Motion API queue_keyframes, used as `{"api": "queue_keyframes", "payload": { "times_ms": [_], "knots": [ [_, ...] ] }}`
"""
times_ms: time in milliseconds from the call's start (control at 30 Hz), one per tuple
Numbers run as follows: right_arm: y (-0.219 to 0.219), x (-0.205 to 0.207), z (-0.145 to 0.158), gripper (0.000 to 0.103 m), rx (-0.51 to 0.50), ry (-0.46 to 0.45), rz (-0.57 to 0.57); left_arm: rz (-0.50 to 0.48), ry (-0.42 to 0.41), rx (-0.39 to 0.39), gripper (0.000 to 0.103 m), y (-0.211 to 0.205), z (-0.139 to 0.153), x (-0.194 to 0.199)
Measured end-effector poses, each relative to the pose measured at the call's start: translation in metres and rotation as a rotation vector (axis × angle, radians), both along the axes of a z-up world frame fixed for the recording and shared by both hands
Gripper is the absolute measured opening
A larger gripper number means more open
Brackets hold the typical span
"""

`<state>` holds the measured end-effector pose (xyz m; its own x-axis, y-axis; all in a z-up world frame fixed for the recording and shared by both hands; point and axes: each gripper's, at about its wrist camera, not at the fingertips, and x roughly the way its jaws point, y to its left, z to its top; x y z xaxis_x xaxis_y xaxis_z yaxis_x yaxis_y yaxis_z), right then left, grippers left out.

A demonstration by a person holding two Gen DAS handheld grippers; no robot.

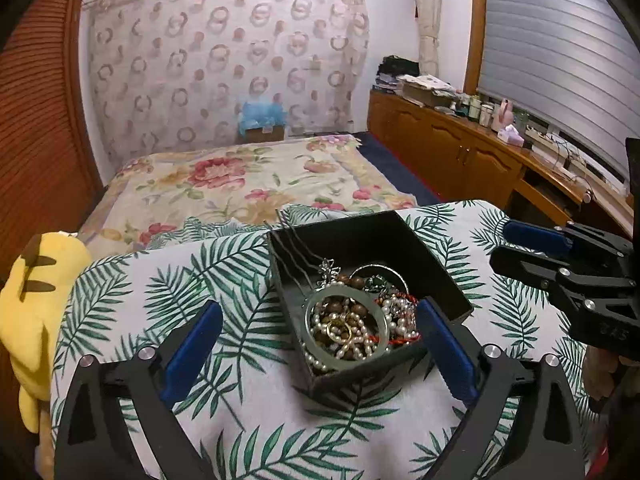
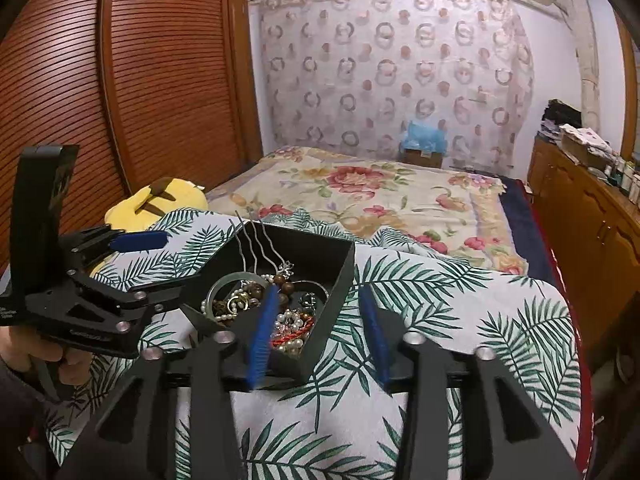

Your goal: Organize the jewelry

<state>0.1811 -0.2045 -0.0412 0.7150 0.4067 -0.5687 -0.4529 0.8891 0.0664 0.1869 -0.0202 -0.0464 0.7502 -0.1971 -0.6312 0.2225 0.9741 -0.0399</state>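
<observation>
— Looking where? The black tray (image 1: 436, 276) of tangled jewelry (image 1: 352, 320) sits on the leaf-print cloth (image 1: 168, 300), between the spread fingers of the left gripper (image 1: 320, 344).

— And the right gripper (image 2: 316, 332)?

— Also spread, straddling the tray's right wall, empty; both equally near.

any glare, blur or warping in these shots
Left wrist view: fisheye bows the brown slatted wardrobe and grey window blind; dark corner vignetting. Right wrist view: same bowing, dim warm light; the black jewelry tray stays sharp, no strong glare.
</observation>
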Motion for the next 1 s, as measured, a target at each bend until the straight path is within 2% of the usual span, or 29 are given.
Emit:
{"api": "queue_keyframes", "payload": {
  "times_ms": [200, 400, 833, 1000],
  "knots": [
    [-0.003, -0.017, 0.003, 0.085, 0.002, -0.034, -0.070, 0.041, -0.013, -0.008, 0.095, 0.009, 0.003, -0.021],
    [-0.006, -0.043, 0.017, 0.100, 0.017, -0.084, -0.124, 0.096, -0.051, 0.006, 0.095, 0.014, 0.016, -0.049],
    [-0.017, -0.096, 0.041, 0.100, 0.042, -0.167, -0.192, 0.158, -0.092, 0.018, 0.095, 0.024, 0.041, -0.104],
    [-0.023, -0.113, 0.042, 0.100, 0.056, -0.175, -0.204, 0.185, -0.119, 0.023, 0.095, 0.028, 0.047, -0.120]
  ]
}}
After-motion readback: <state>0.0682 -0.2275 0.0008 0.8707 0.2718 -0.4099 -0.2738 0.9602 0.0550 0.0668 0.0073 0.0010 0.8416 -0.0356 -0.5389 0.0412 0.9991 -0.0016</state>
